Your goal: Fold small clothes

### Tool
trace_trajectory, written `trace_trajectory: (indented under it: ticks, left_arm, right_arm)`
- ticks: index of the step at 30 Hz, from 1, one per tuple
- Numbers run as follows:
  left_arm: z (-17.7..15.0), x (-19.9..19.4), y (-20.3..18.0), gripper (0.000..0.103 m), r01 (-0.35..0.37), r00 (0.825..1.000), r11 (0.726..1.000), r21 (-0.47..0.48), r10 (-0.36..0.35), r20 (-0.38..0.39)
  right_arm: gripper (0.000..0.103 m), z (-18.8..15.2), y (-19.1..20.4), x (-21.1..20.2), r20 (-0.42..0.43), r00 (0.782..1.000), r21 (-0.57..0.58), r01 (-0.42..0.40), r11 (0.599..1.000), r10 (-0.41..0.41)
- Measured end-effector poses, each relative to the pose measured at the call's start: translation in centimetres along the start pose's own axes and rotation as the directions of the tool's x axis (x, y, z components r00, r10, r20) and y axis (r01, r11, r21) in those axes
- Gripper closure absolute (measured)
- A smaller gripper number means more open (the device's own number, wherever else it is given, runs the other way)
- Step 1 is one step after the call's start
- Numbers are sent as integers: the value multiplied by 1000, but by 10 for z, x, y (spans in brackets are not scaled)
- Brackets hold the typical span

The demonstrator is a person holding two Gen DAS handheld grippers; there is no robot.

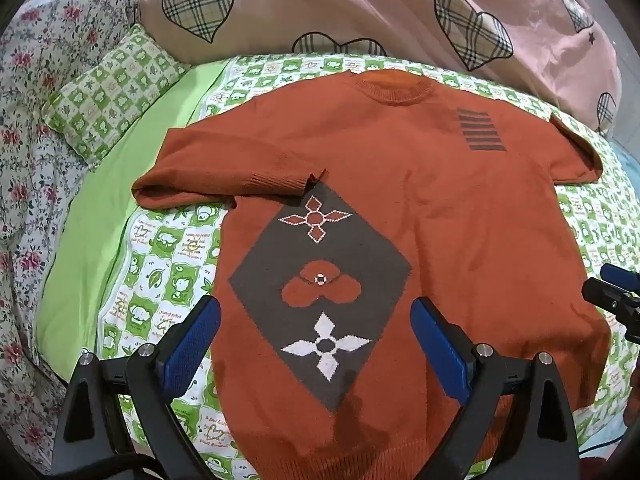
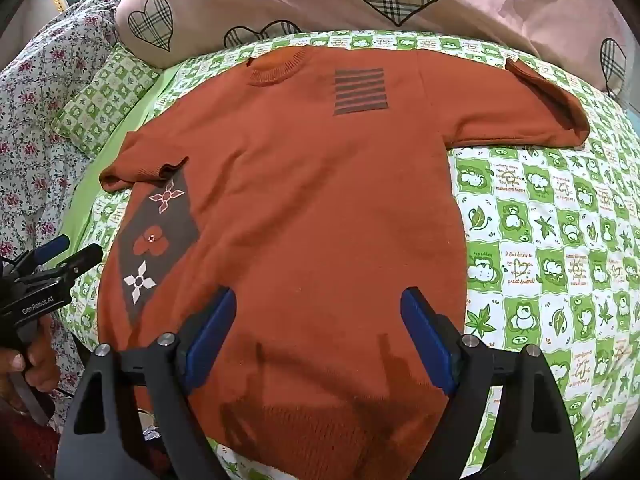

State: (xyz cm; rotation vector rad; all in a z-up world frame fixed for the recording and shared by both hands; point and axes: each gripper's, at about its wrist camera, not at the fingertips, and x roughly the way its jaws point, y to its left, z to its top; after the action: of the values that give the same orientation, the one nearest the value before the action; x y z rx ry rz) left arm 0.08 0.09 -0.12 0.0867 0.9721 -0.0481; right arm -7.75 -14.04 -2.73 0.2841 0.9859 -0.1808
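An orange short-sleeved knit sweater (image 1: 460, 208) lies flat, front up, on the bed; it also shows in the right wrist view (image 2: 320, 208). It has a grey diamond with flower patterns (image 1: 320, 280) and a grey striped patch (image 2: 361, 91). Its left sleeve (image 1: 224, 180) is folded inward across the body; its right sleeve (image 2: 520, 108) lies spread out. My left gripper (image 1: 316, 344) is open above the sweater's lower left part. My right gripper (image 2: 318, 340) is open above the lower middle. Both are empty.
The bed has a green-and-white patterned sheet (image 2: 560, 240). A pink duvet with plaid hearts (image 1: 360, 4) is piled behind the collar. A small green pillow (image 1: 108, 92) and a floral quilt (image 1: 24, 160) lie at the left.
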Motion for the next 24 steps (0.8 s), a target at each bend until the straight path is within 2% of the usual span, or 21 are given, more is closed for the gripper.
trace_trajectory:
  ticks: [8,24]
  left_arm:
    - [-2,1,-4,7,0,1000,1000,7,0,-11]
    - [0,4,-3,7,8,1000,1000,16,-8,-13]
  right_arm:
    - [19,0,0,2,-16,1000,6,-3,1000,3]
    - [19,2,-1,1,8,1000,5,-1,1000,1]
